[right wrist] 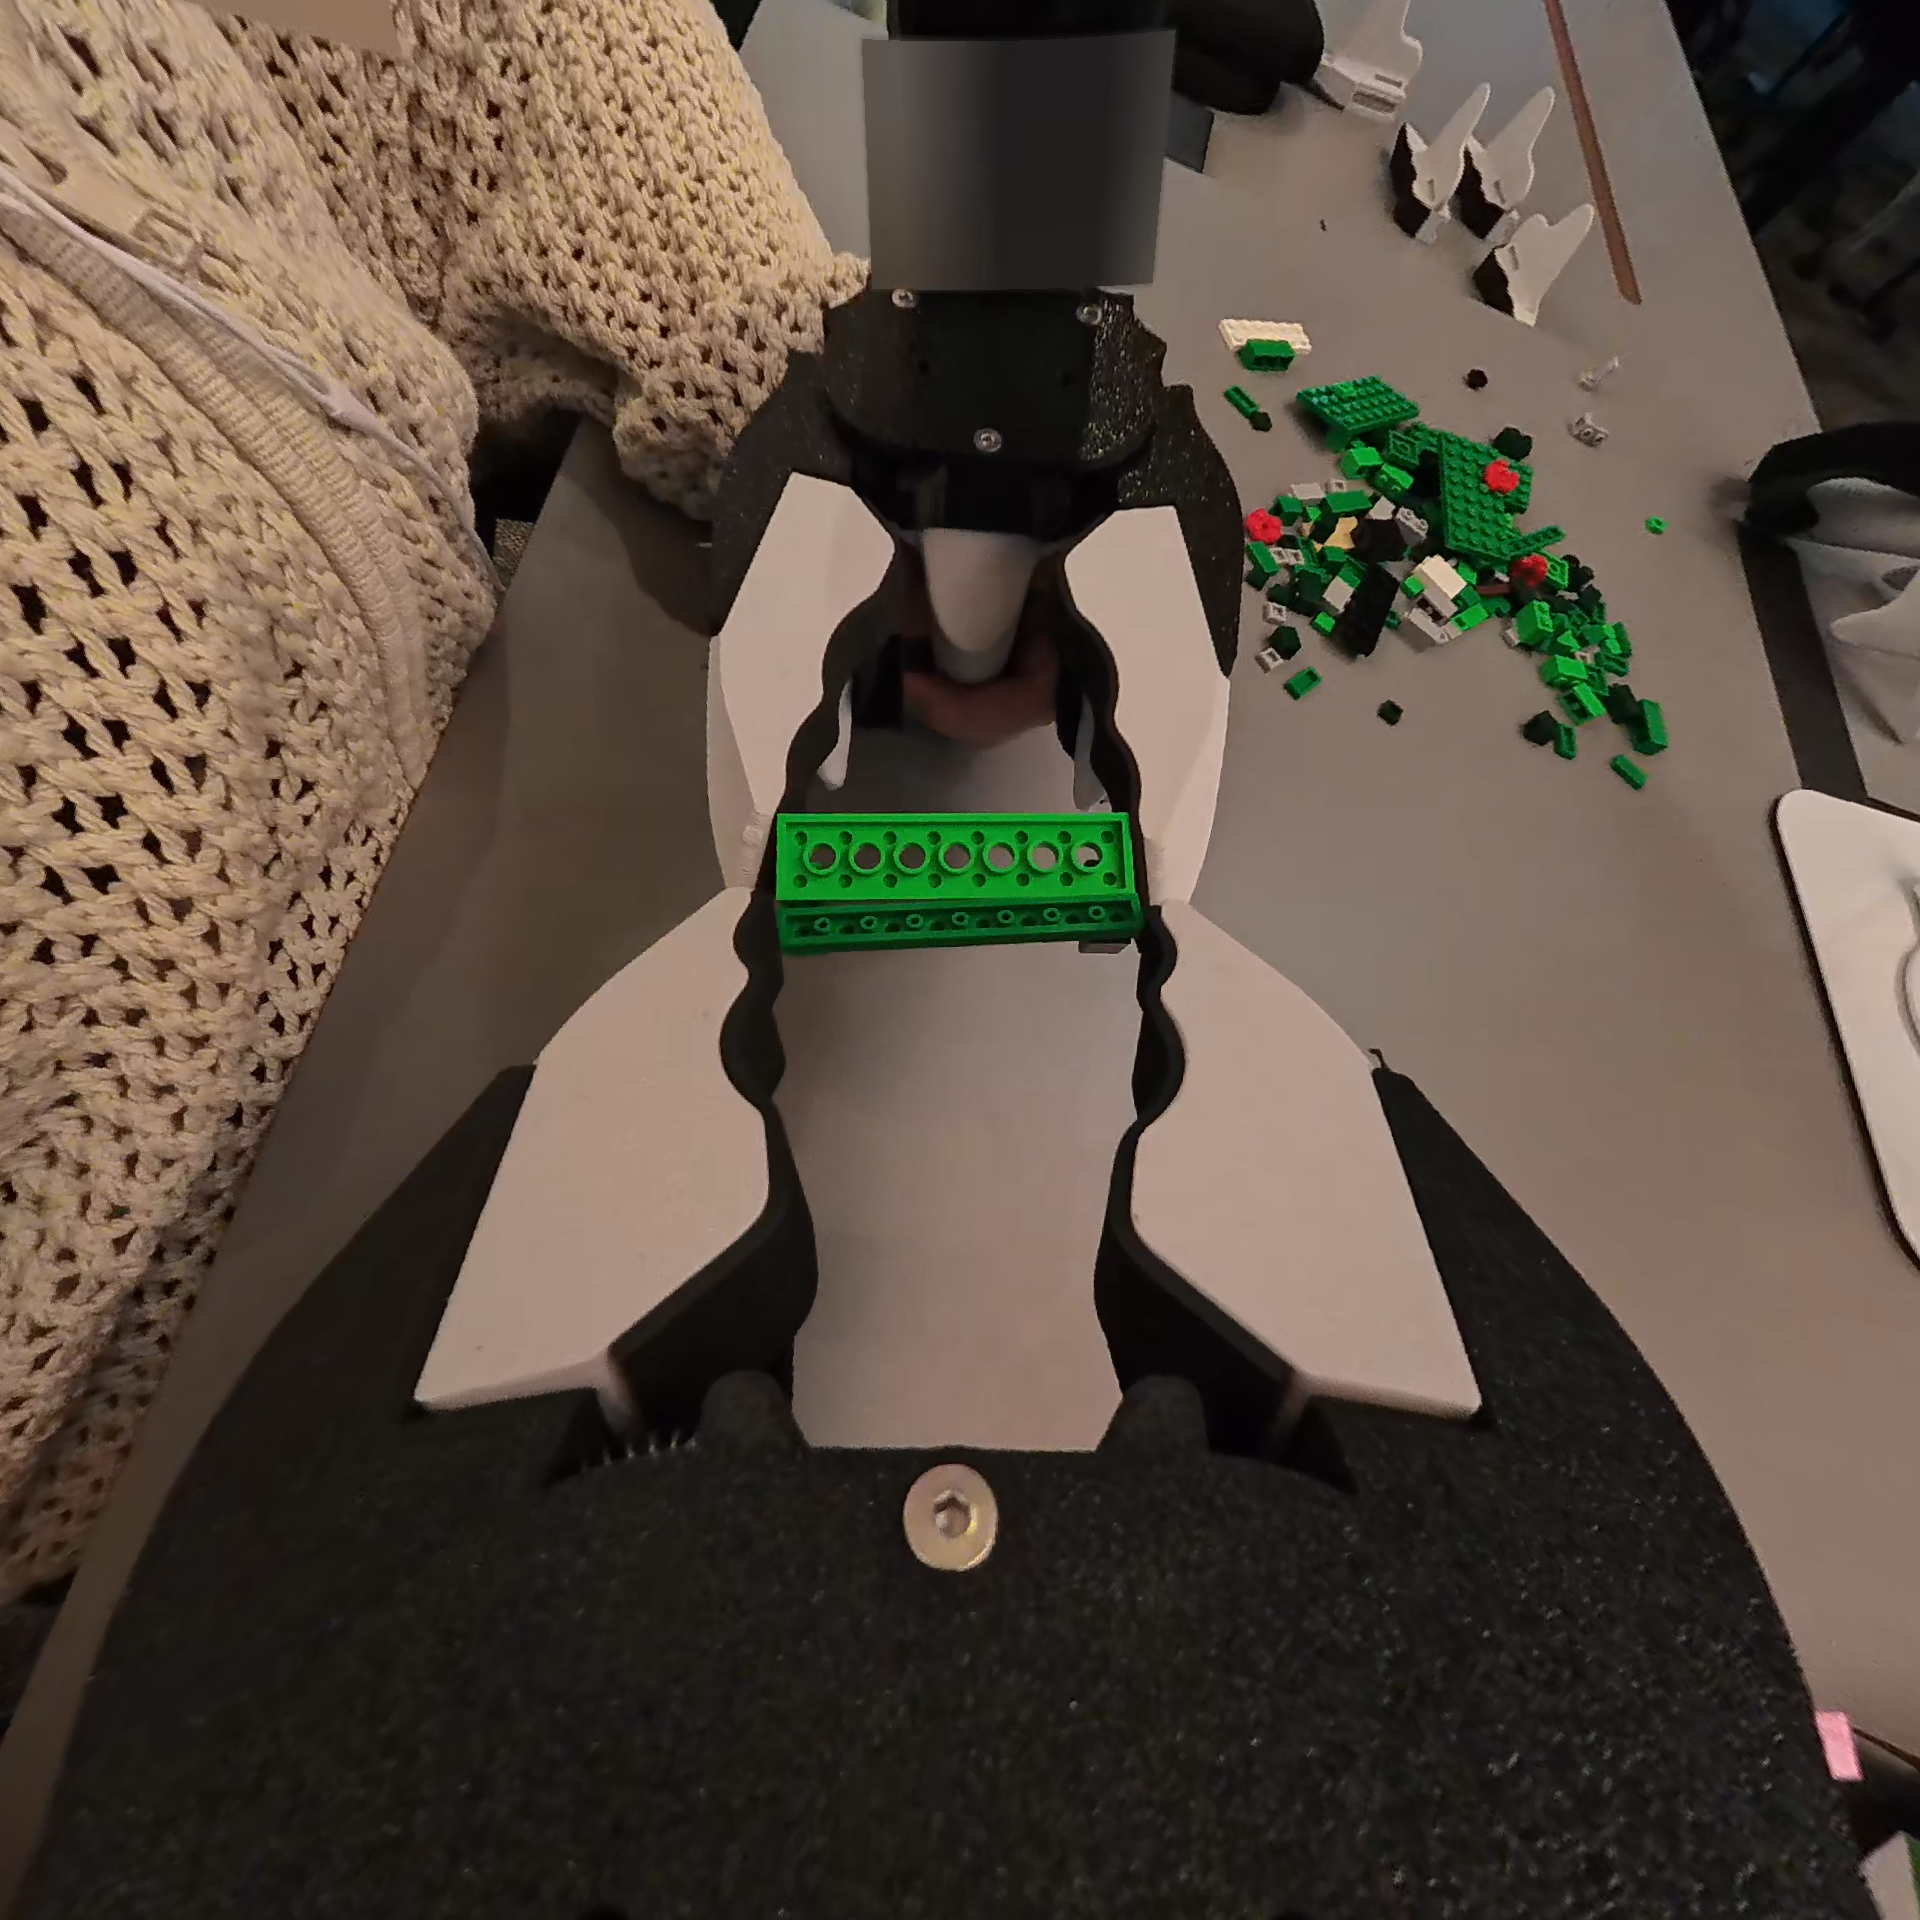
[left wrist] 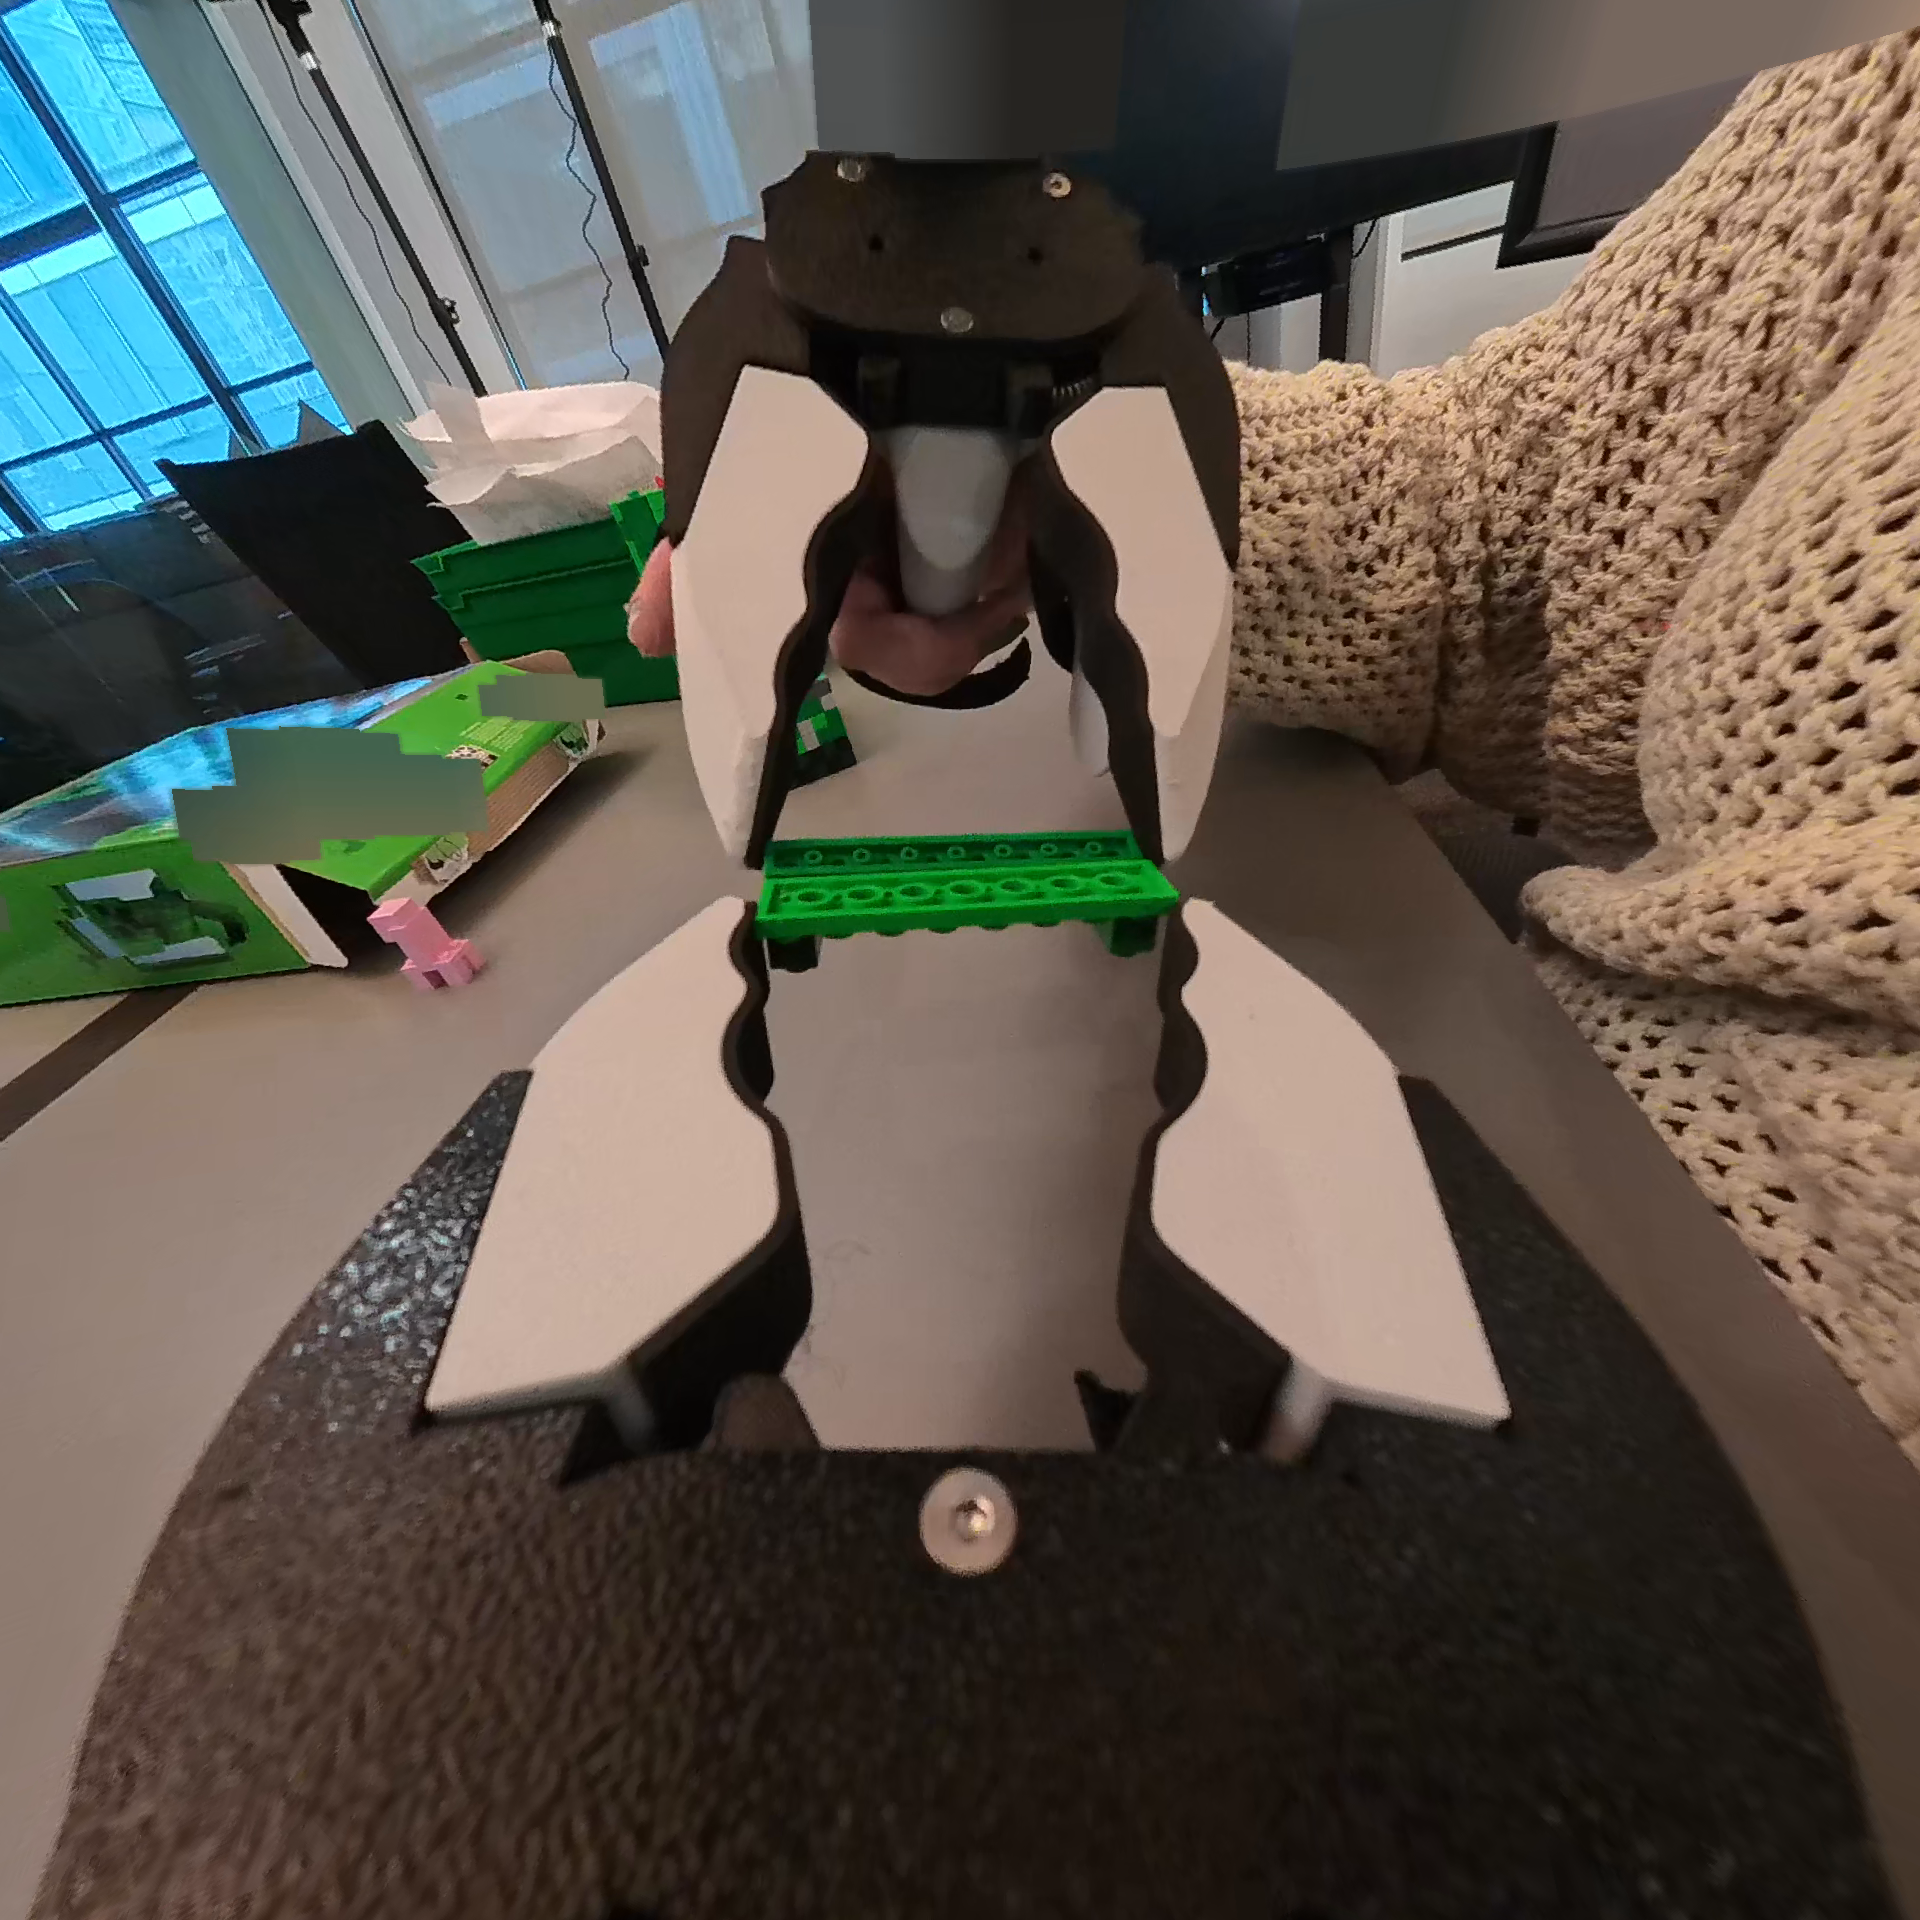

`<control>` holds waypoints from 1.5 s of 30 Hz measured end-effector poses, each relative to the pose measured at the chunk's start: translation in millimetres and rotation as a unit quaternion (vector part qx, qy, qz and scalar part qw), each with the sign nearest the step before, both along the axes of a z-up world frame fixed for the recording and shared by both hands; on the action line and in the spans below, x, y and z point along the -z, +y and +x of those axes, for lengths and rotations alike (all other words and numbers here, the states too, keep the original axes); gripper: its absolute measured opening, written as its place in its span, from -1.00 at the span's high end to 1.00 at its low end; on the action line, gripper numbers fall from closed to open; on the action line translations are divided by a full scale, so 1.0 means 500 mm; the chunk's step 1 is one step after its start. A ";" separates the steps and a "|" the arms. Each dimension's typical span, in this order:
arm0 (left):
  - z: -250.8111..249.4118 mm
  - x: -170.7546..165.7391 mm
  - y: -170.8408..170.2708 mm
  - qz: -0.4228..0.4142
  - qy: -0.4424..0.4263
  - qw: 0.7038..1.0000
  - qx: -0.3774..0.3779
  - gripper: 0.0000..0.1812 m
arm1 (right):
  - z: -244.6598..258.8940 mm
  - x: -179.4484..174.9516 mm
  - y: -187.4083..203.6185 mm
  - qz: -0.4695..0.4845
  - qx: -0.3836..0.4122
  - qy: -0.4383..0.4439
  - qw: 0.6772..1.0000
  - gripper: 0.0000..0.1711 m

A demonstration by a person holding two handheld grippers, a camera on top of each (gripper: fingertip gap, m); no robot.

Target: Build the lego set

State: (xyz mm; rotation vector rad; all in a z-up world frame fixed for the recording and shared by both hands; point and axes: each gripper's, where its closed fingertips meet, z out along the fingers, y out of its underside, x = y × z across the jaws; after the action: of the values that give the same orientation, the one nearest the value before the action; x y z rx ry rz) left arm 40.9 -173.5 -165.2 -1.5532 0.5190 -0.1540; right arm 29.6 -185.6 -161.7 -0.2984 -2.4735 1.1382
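- My left gripper [left wrist: 966, 914] and right gripper [left wrist: 961, 857] face each other tip to tip over the grey table [left wrist: 260, 1143], with two long green bricks between them.
- The left fingers are spread to the length of the nearer green brick [left wrist: 966, 902] and clamp it by its two short ends, hollow underside turned up towards my camera.
- The right fingers hold the farther green brick [left wrist: 951, 854] the same way, end to end. In the right wrist view that piece [right wrist: 951, 857] shows its row of round sockets, and the left-held one [right wrist: 961, 925] lies just beyond it.
- The two bricks lie parallel, long sides touching or nearly so; I cannot tell whether they are pressed together.
- Small dark and green pieces hang under the ends of the left-held brick.
- I judge these bricks light, hard and stiff, with smooth, slippery faces. Gripped only at the ends, a brick could pivot or pop out if I push off-centre.
- The ends are the right hold here, since they leave studs and sockets free for mating.
- Spare parts wait in the loose pile [right wrist: 1455, 561] on the table, well apart.
- The set's box [left wrist: 249, 821] and a small pink figure [left wrist: 431, 945] stand aside.
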 end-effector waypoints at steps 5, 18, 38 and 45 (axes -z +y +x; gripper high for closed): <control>0.001 -0.003 -0.001 0.006 -0.002 1.000 0.002 0.20 | -0.001 -0.003 -0.002 -0.008 0.002 0.000 1.000 0.23; 0.007 -0.045 -0.016 0.072 -0.002 0.997 0.008 0.20 | 0.001 -0.042 -0.025 -0.011 -0.015 0.022 1.000 0.20; -0.005 -0.099 -0.042 0.129 -0.064 0.989 0.024 0.20 | -0.011 -0.104 -0.058 0.003 -0.045 0.060 0.997 0.16; -0.012 -0.120 -0.055 0.151 -0.089 0.984 0.027 0.20 | -0.015 -0.137 -0.062 -0.005 -0.043 0.087 0.995 0.15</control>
State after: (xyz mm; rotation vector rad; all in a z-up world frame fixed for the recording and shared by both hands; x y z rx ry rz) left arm 35.0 -200.8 -105.3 -1.2163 0.4219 -0.2419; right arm 22.1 -216.8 -93.0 -0.0921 -2.3487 1.1590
